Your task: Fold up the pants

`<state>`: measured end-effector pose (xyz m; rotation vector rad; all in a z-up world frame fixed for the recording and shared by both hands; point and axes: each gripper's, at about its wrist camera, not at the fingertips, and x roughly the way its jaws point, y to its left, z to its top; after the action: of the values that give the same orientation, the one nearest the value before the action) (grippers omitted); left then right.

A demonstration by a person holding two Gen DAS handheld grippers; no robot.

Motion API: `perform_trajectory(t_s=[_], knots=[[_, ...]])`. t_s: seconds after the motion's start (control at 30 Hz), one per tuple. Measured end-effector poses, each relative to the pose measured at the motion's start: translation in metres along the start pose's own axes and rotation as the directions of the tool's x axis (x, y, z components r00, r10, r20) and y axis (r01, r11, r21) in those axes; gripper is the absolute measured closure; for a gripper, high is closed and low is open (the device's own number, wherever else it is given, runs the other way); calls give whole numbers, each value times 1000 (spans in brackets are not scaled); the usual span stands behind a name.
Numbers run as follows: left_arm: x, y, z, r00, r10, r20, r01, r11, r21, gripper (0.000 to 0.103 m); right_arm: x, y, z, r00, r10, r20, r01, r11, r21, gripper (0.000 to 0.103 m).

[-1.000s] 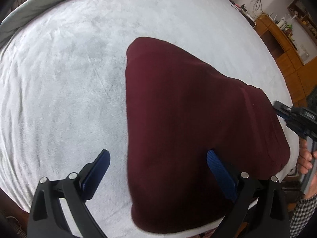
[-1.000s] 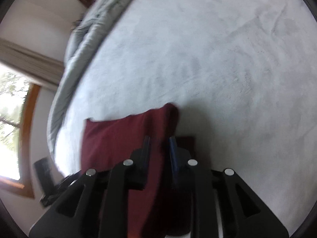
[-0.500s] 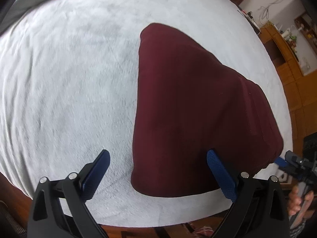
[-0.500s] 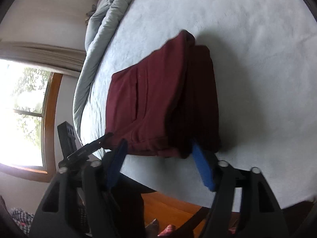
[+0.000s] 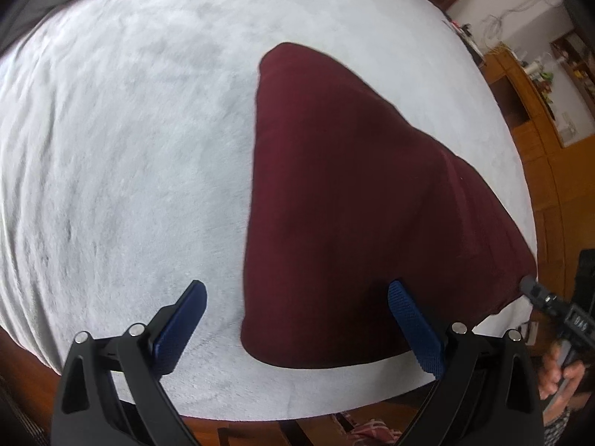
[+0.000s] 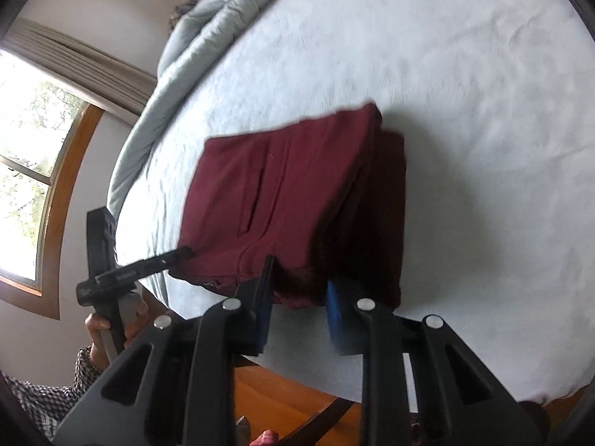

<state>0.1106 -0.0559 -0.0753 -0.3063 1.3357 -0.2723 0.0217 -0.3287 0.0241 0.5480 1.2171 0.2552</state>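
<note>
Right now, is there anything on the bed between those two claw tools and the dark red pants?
Nothing visible. Only bare white blanket lies around the folded pants. The left gripper has its jaws open at the near edge, and the right gripper is also open at the fold's near edge.

Black left gripper (image 5: 293, 316) frame, blue ribbed pads (image 5: 412, 325), silver screws (image 5: 459, 327), checkered sleeve (image 6: 41, 396)

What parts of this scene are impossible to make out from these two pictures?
- Right wrist view: the pants look blurred by motion, so the seams are unclear.
- Both views: the layers underneath are covered by the top fold.
- Left wrist view: the right gripper is cut off at the frame's edge.
- Left wrist view: the shelf items are too small to identify.
</note>
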Motion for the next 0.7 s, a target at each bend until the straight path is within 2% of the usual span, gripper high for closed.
perform_trajectory(t_s=[0.07,0.13,0.2,0.3,0.43,0.57,0.6,0.7], knots=[[2,-6,-3,1000,5,-7,-5,1000,28,4,-6,-3,0,999,-34,1,34,999,-9,79],[10,-8,-3,1000,19,-14,-19,999,45,3,6,-14,-5,997,-69,-45,70,997,17,79],[19,-4,-2,999,24,-25,-24,999,27,3,24,-27,-12,995,-56,-87,61,996,59,78],[16,4,6,999,-8,-35,8,1000,-12,4,23,-26,-16,998,-22,-57,25,998,55,77],[7,16,19,1000,22,-14,-22,1000,0,4,24,-21,-21,998,-25,-51,26,999,20,75],[21,35,29,995,-76,-70,73,996,-48,4,24,-26,-23,999,7,-41,-5,998,59,74],[26,40,33,987,-135,-84,129,989,-72,4,24,-27,-23,999,12,-37,-10,998,62,74],[36,50,38,965,-238,-112,222,966,-134,5,22,-28,-25,999,20,-29,-18,997,71,73]])
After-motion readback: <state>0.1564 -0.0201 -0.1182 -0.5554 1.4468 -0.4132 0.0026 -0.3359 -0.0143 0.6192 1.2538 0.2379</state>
